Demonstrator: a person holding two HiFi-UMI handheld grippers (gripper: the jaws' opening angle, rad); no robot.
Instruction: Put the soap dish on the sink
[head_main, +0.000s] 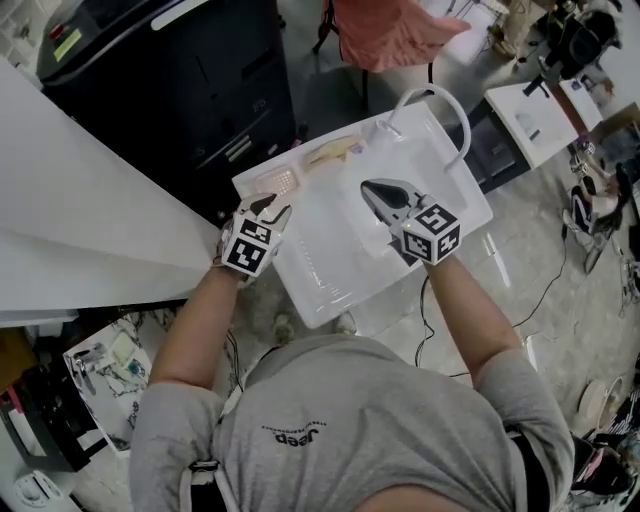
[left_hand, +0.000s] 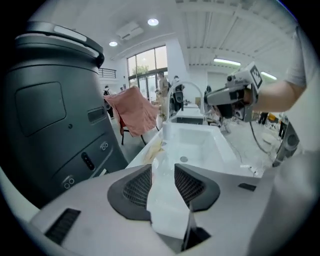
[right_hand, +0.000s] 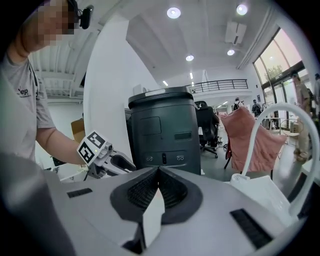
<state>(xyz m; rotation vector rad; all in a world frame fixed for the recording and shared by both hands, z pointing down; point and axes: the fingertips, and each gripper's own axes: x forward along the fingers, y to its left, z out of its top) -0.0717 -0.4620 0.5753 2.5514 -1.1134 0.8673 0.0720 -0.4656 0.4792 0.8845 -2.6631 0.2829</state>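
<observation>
Head view is showing the soap dish (head_main: 283, 182) – a pale ribbed tray – lying flat on the rim of the white sink (head_main: 322, 262), at the corner nearest the dark cabinet (head_main: 190, 70). That spot is keeping it clear of the basin and within reach of the curved tap (head_main: 447, 108), so the placing step is looking done. A yellowish item (head_main: 335, 152), possibly soap or a cloth, is resting further along the same rim; what it is I cannot tell.

Left gripper (head_main: 268, 207) is hovering just beside the dish, not touching it. In the left gripper view its fingers (left_hand: 137, 187) are standing wide apart with nothing between them – only the sink rim is showing through the gap.

Right gripper (head_main: 378, 190) is hanging over the basin, well away from the dish. In the right gripper view its fingers (right_hand: 145, 190) are sitting fully together, holding nothing, so it is probably idling out of the way
</observation>
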